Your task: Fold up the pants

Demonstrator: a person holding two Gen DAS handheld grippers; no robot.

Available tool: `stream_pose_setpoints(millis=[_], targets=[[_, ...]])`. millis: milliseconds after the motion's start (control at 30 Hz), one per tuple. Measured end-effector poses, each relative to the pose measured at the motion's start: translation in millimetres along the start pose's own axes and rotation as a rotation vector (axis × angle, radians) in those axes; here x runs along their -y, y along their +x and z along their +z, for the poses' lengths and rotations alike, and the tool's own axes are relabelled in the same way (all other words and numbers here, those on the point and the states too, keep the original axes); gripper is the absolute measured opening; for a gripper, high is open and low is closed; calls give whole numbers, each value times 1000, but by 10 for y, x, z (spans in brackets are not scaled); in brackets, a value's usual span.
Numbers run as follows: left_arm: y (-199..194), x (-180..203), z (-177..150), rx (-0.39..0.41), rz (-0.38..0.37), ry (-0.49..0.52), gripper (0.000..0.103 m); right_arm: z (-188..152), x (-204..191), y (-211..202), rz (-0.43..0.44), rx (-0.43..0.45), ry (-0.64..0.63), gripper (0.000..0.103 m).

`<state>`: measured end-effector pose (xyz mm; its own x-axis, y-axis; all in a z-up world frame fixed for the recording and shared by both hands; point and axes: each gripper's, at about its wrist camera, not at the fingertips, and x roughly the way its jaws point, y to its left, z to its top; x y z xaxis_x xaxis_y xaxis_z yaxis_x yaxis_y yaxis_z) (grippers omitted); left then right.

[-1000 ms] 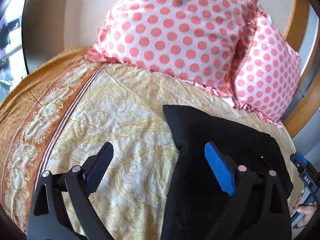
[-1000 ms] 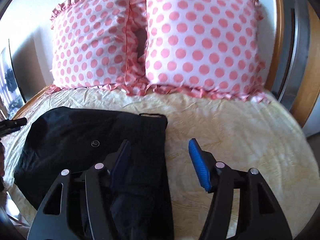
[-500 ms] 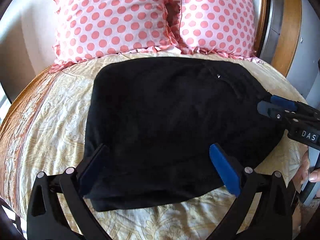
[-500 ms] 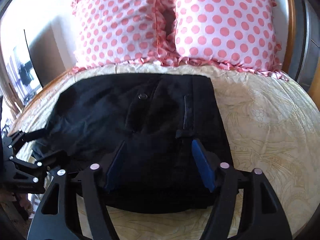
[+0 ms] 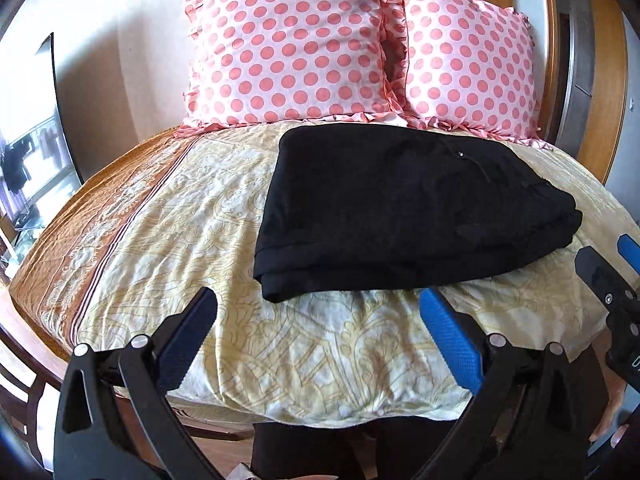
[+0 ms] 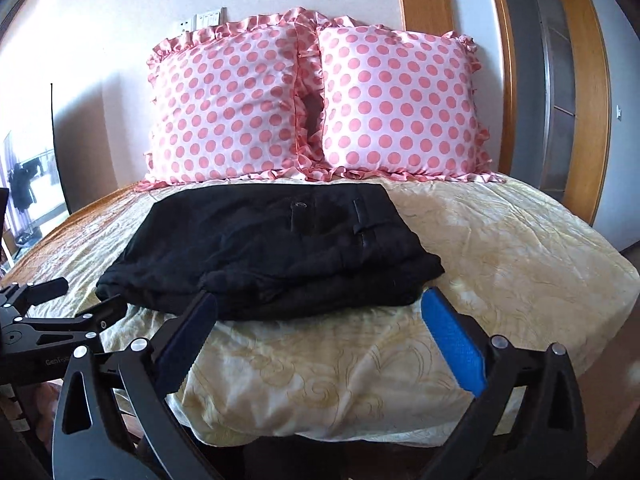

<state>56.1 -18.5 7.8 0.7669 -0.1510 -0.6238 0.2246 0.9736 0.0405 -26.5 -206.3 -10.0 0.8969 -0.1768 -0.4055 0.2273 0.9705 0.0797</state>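
The black pants point(image 5: 404, 208) lie folded into a flat rectangular stack on the yellow patterned bedspread point(image 5: 192, 232), just in front of the pillows. They also show in the right wrist view point(image 6: 272, 248), waistband and button on top. My left gripper point(image 5: 320, 320) is open and empty, held back over the near edge of the bed, clear of the pants. My right gripper point(image 6: 316, 320) is open and empty, also just short of the stack's near edge. The left gripper shows at the left edge of the right wrist view point(image 6: 48, 320).
Two pink polka-dot pillows point(image 6: 312, 108) lean against the wall at the head of the bed. A wooden door frame point(image 6: 588, 92) stands to the right. The bed's near edge point(image 6: 340, 428) drops off just below the grippers. A mirror or window point(image 5: 28, 160) is at left.
Both grippers have pulled back from over the pants to the near edge of the bed. The folded pants stay in place.
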Motion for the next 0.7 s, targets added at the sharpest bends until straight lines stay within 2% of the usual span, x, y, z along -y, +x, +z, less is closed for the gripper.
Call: stream_pose_setpoints(millis=[267,533,700], targets=[[-108,21,-169,-8,5,17,101,-144,12,10,-46,-65,27,102],[-128,28,-237,-17,10,21,101,-185,-51,-8,-34,-67,-2,102],[-108,20,-245,-21,26,26,101,-198,-70,4,-61,-73,-21,102]])
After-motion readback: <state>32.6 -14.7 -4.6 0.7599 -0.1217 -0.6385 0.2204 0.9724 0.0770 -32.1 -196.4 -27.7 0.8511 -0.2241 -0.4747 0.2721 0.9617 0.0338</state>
